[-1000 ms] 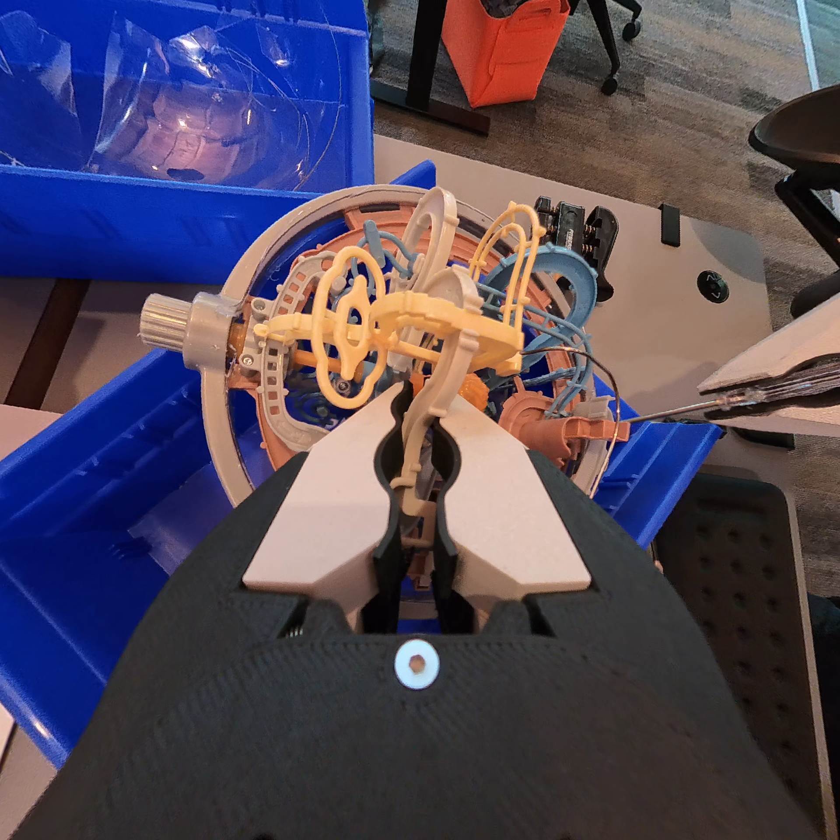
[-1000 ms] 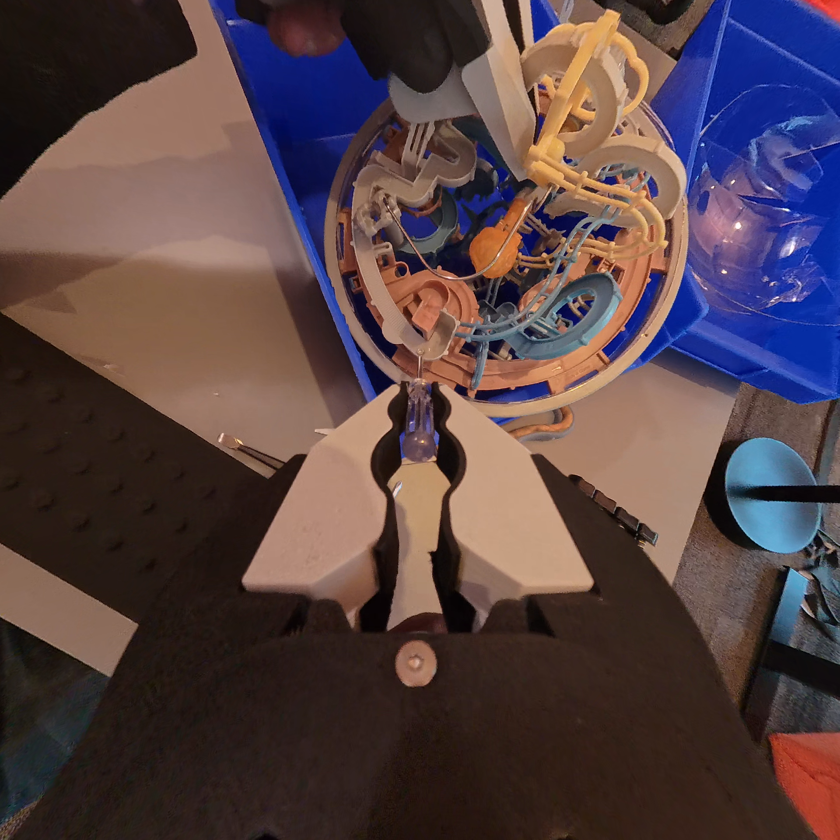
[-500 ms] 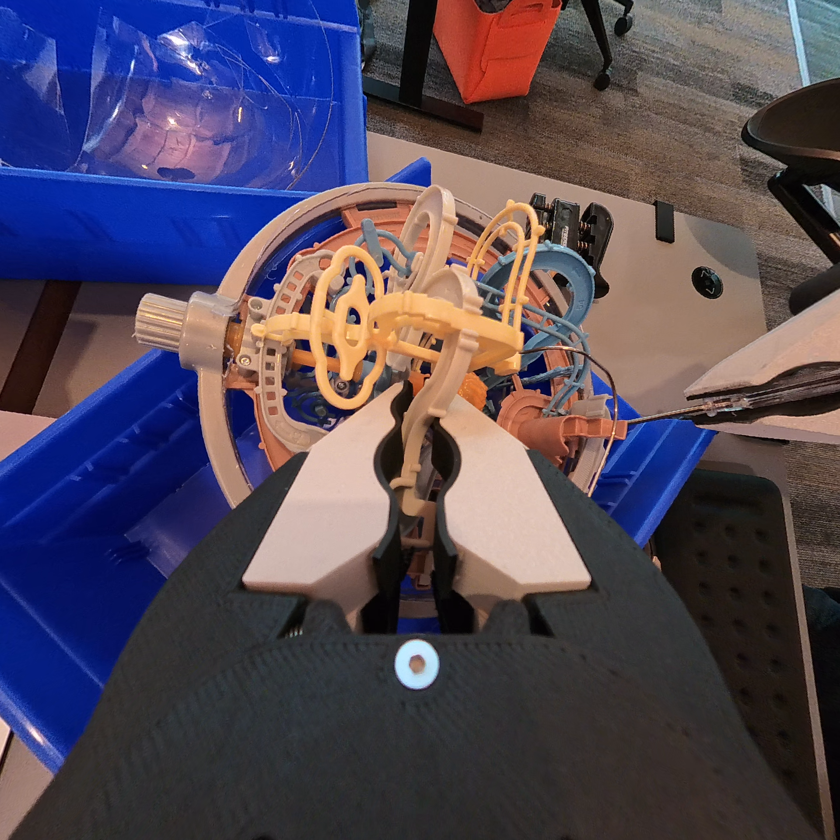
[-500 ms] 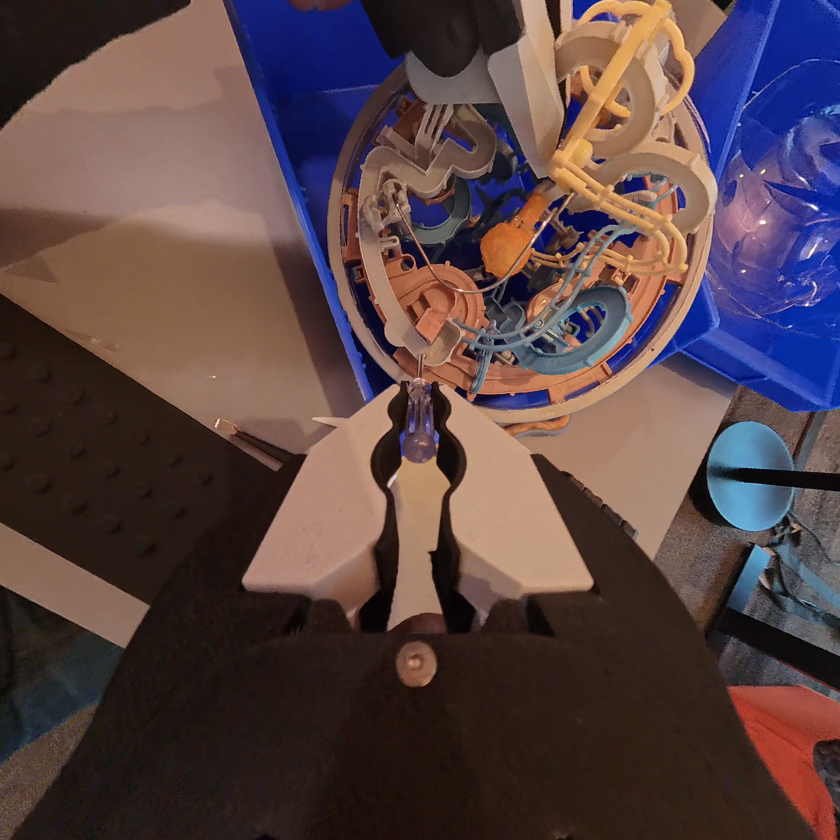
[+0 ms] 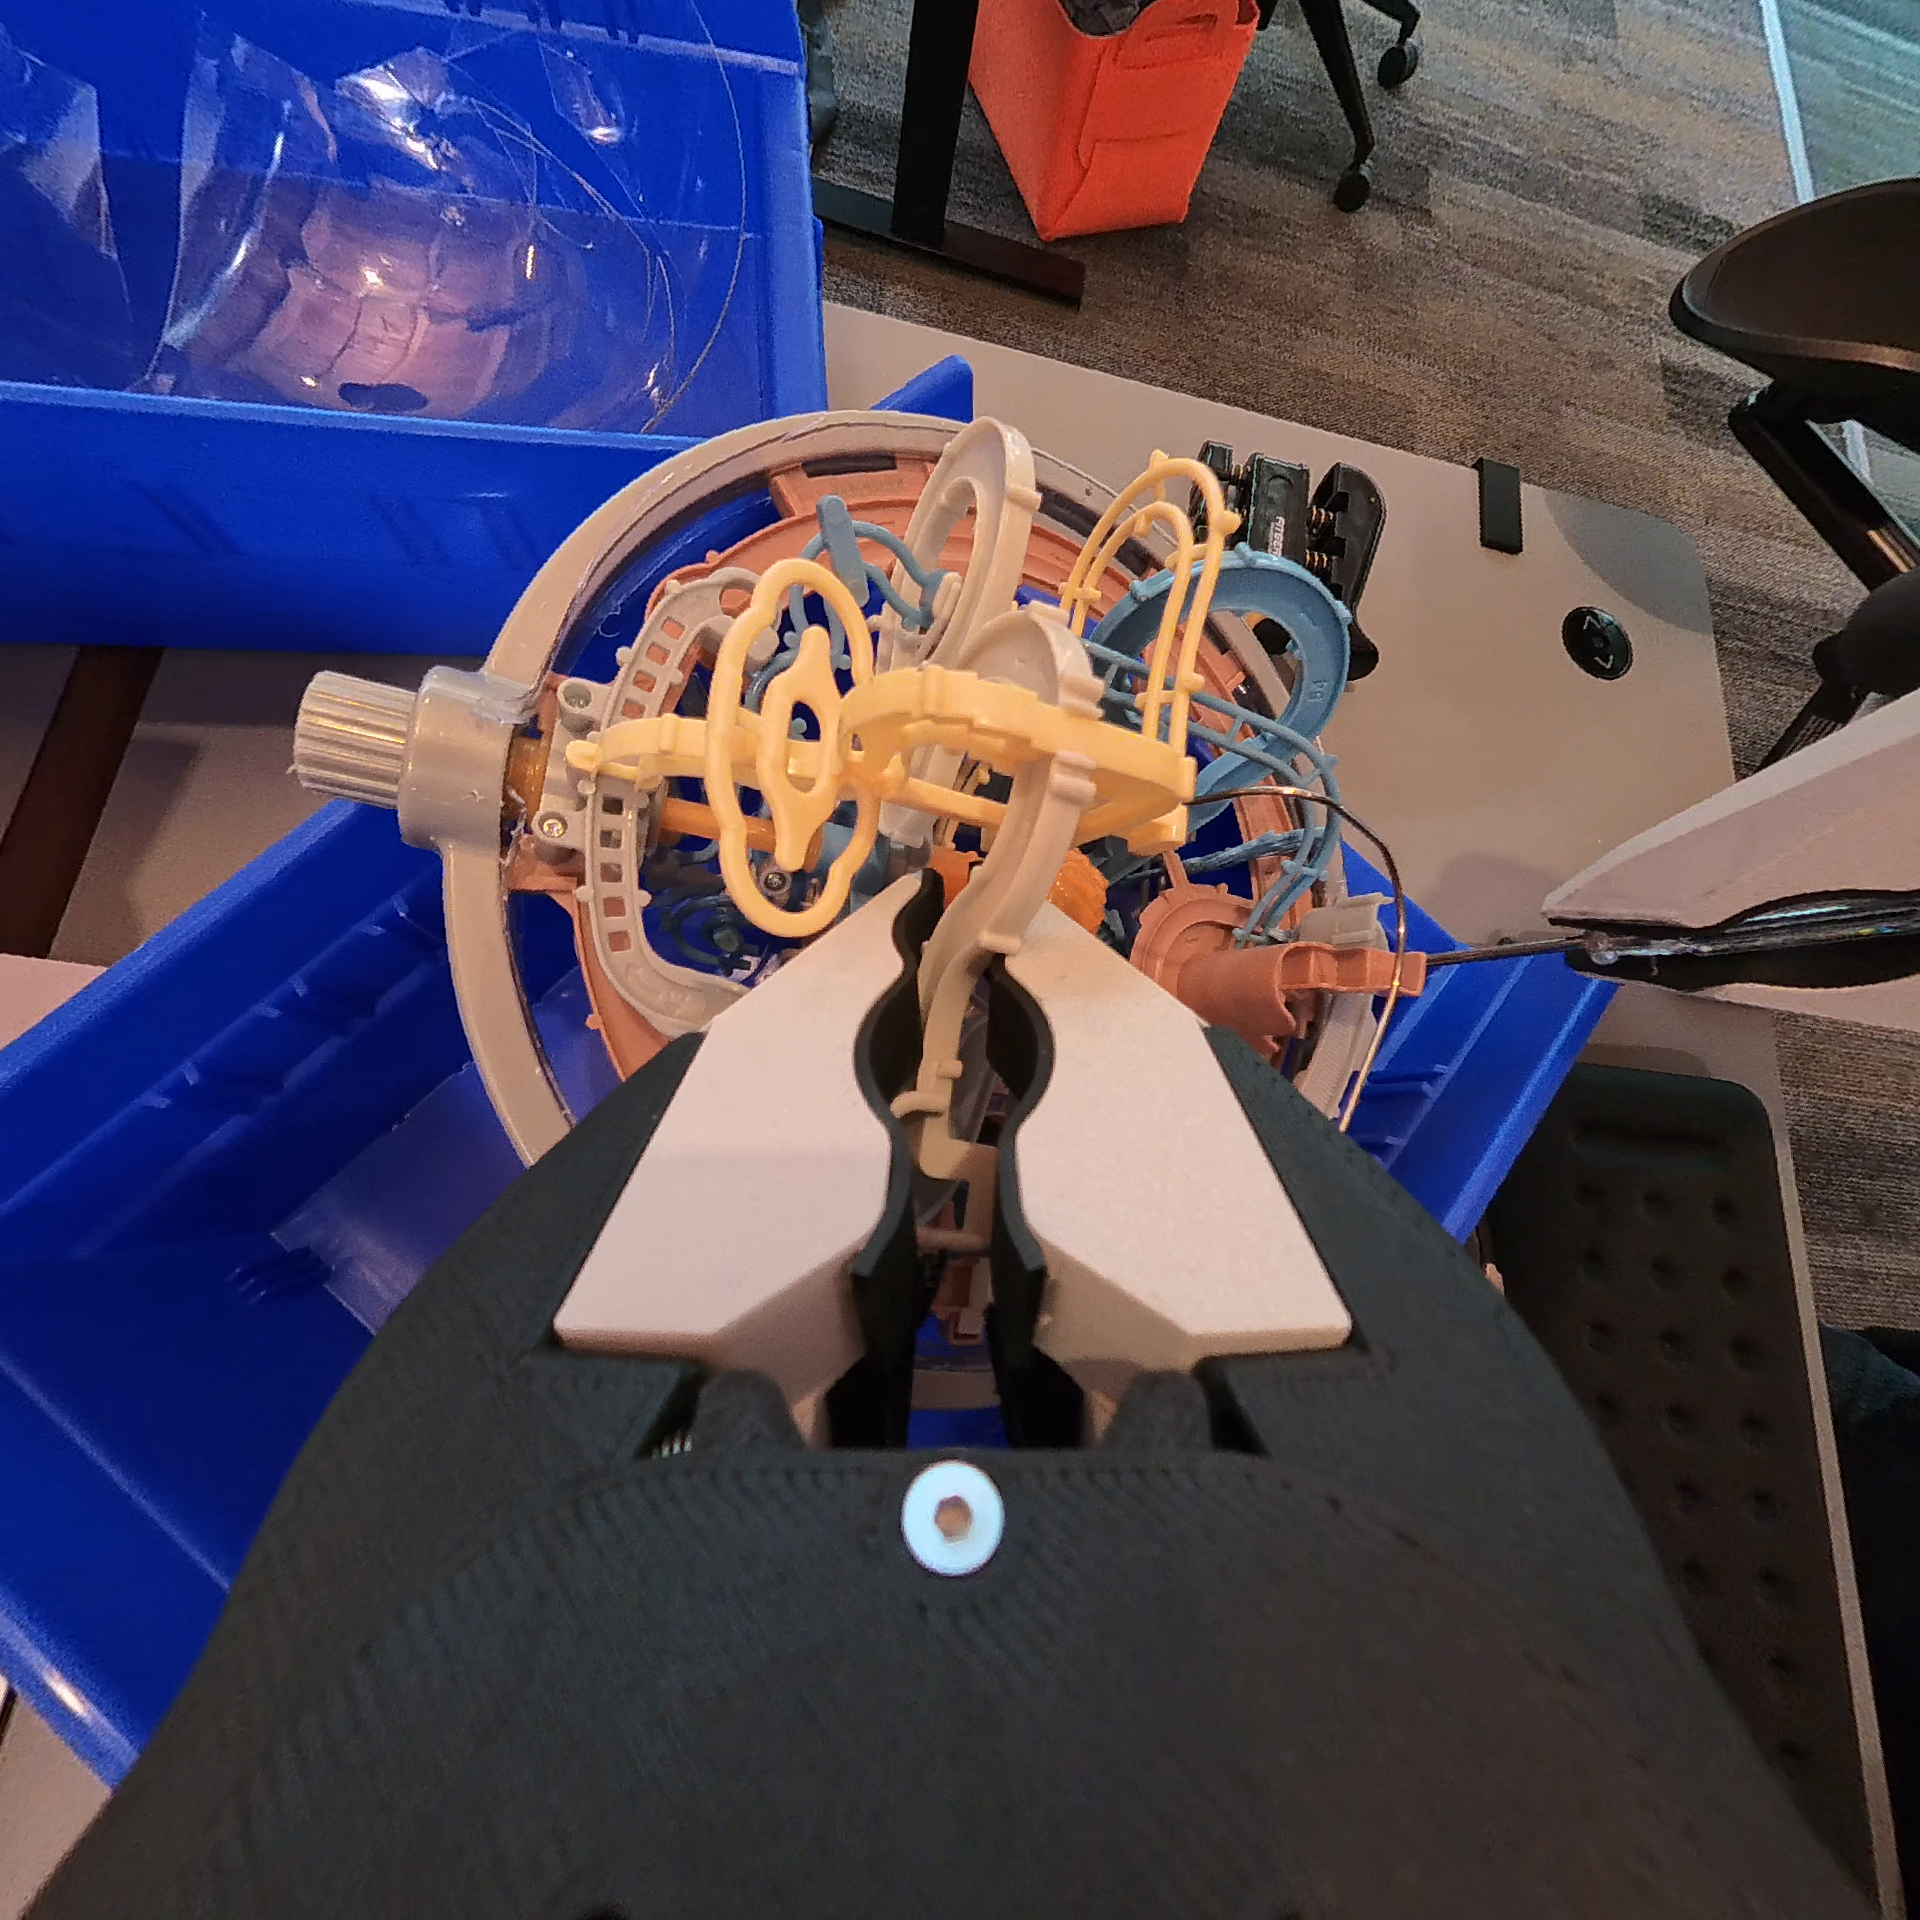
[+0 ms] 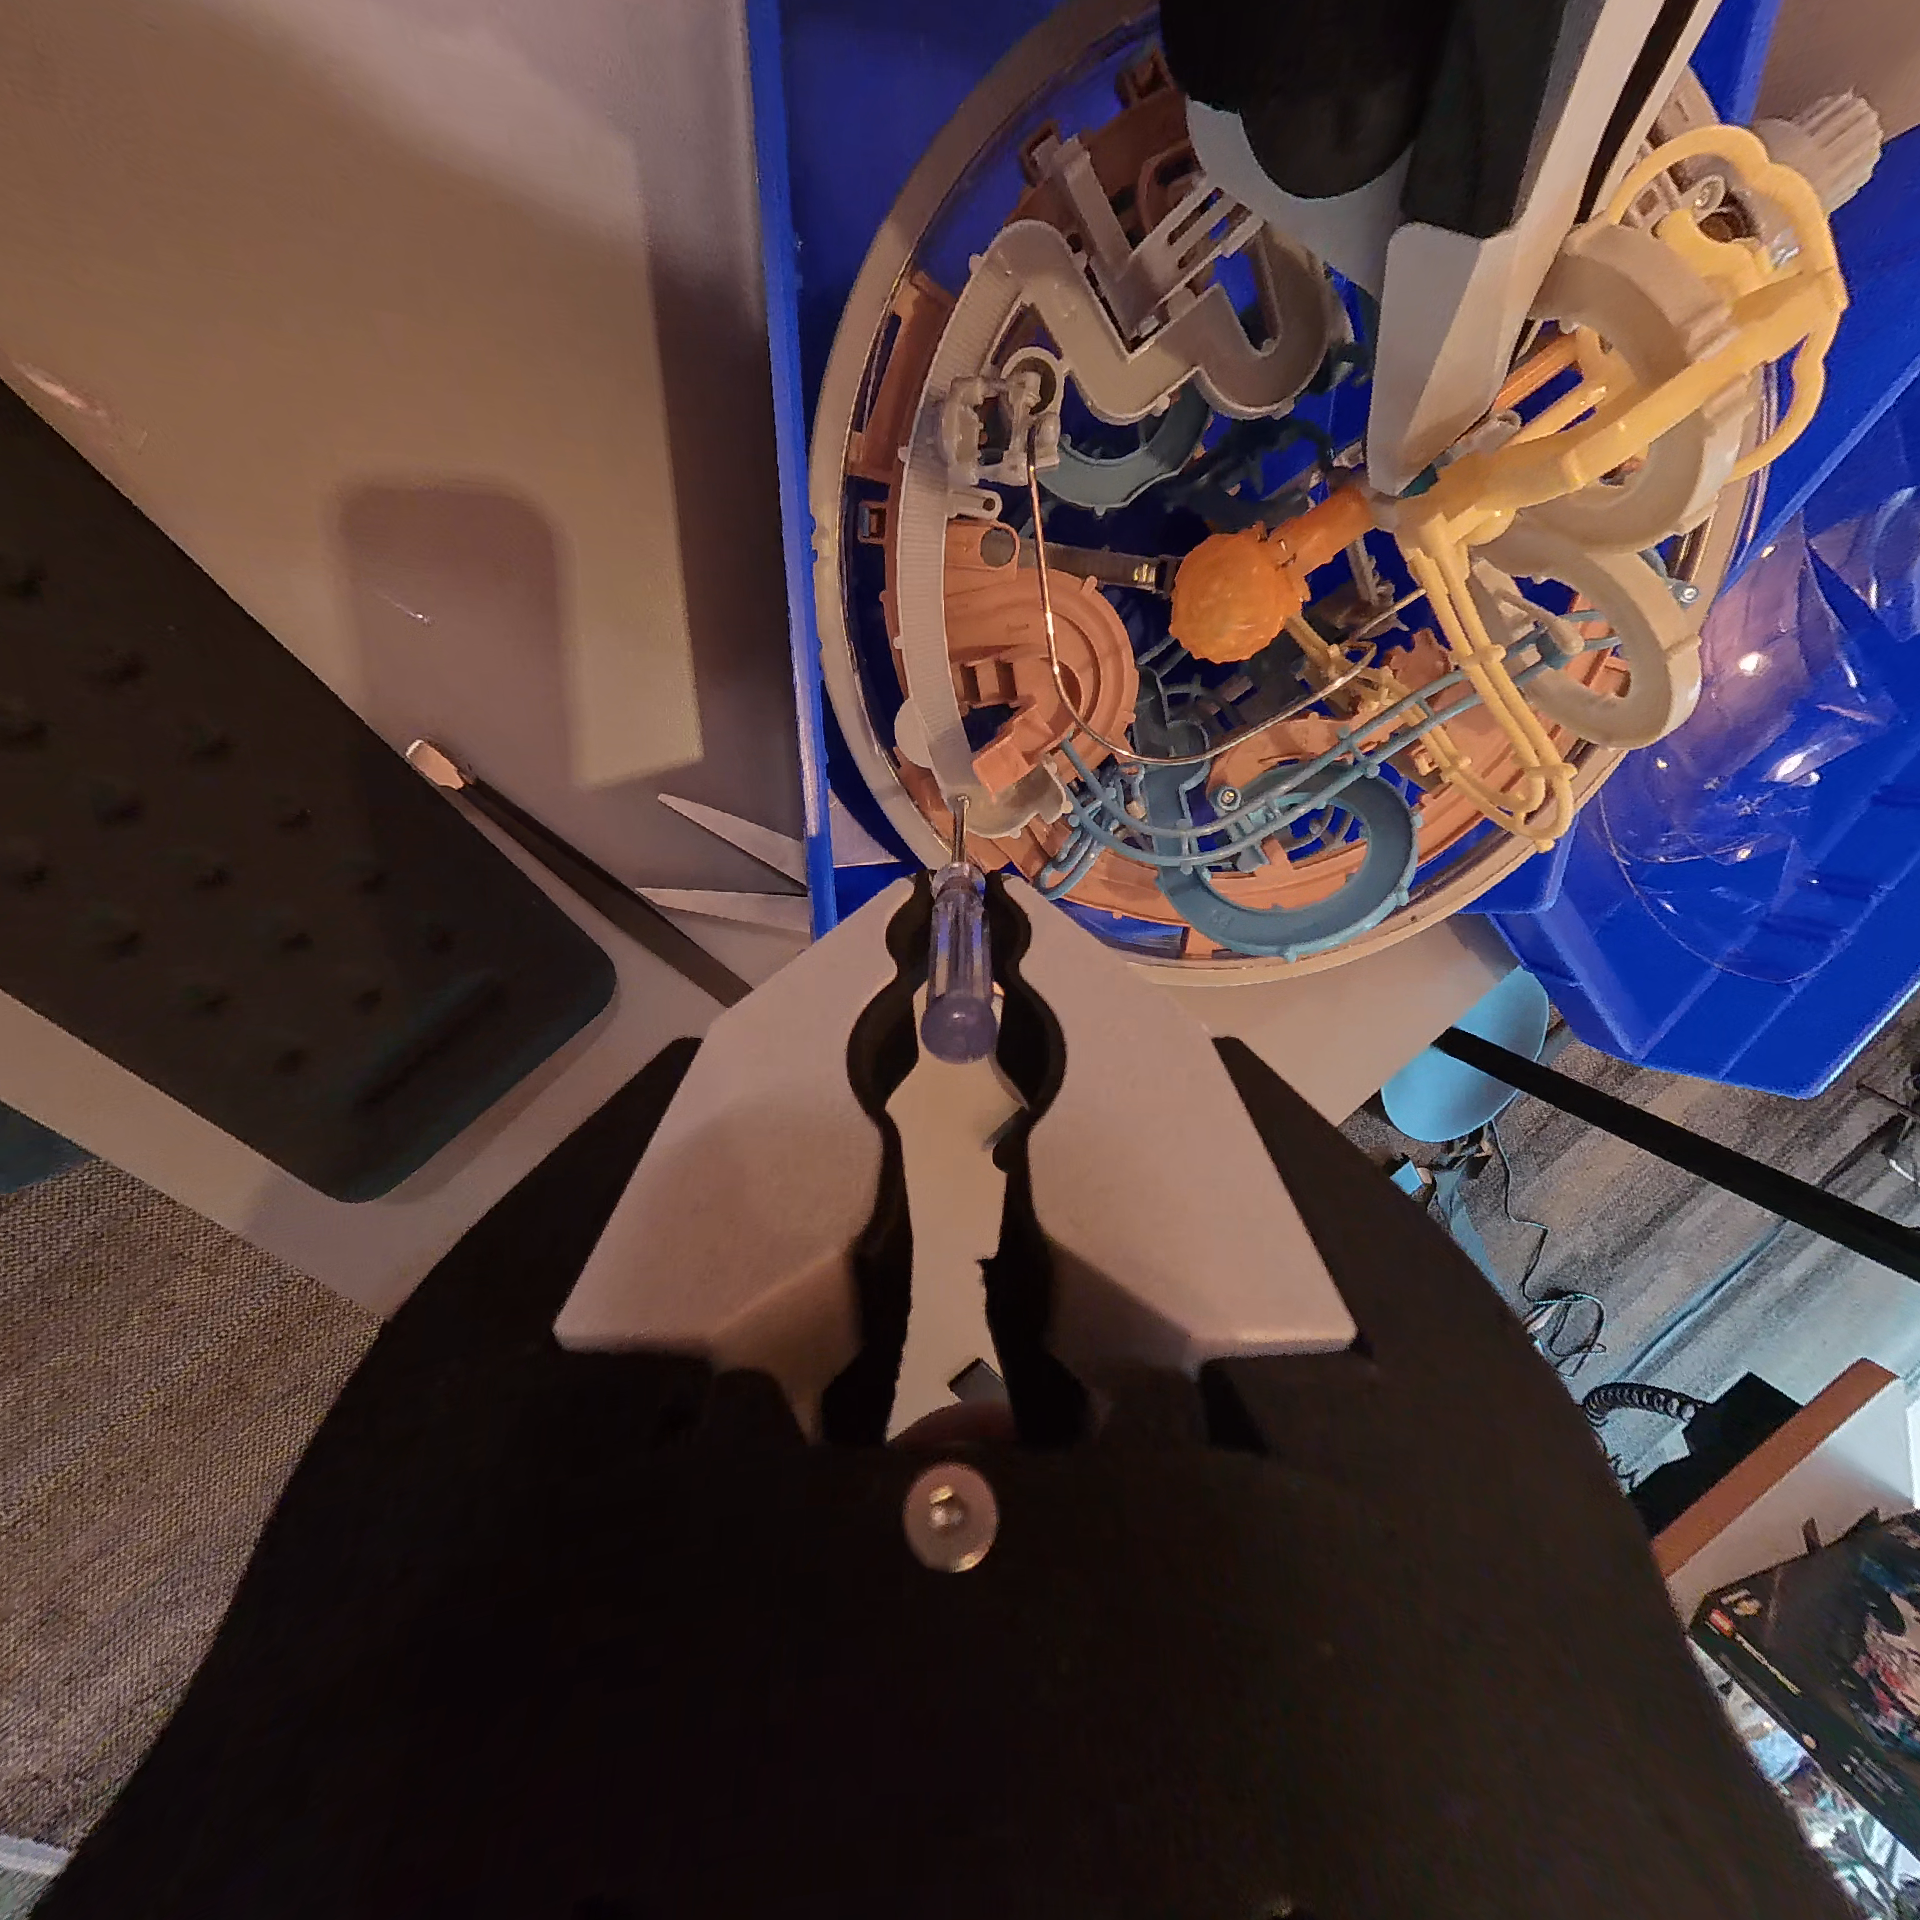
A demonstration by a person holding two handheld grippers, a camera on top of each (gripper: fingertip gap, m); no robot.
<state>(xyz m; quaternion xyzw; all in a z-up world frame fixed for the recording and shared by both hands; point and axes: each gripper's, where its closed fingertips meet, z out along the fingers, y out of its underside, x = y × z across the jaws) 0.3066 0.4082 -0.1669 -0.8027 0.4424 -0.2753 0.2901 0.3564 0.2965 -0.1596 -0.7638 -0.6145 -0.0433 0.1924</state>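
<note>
Two grippers work on one maze ball (image 5: 894,748), a round toy w/ grey outer ring, tan, yellow, grey and light-blue tracks inside, and an orange ball-shaped piece near the centre. It sits tilted over the edge of a blue bin (image 5: 260,1122) on a pale desk (image 5: 1538,665). Left gripper (image 5: 961,940) is pinched on a grey curved track strip of the maze, jaws nearly together w/ the strip running down between them. Right gripper (image 6: 961,904) is pressed together on a small screwdriver (image 6: 951,971) w/ clear bluish handle; its thin metal tip touches the maze at a tan/grey part by the rim nearest that gripper. In the left wrist view the same screwdriver comes in from the right, tip at a tan block beside a thin wire loop. Second blue bin (image 5: 395,499) behind the maze holds a clear plastic dome (image 5: 416,260). Black dimpled mat (image 6: 239,831) lies on the desk beside the bin, w/ black tweezers (image 6: 582,862) between mat and bin. Black clip-like tool (image 5: 1299,530) lies on the desk past the maze. Orange bag (image 5: 1101,104) on carpet farther off.
</note>
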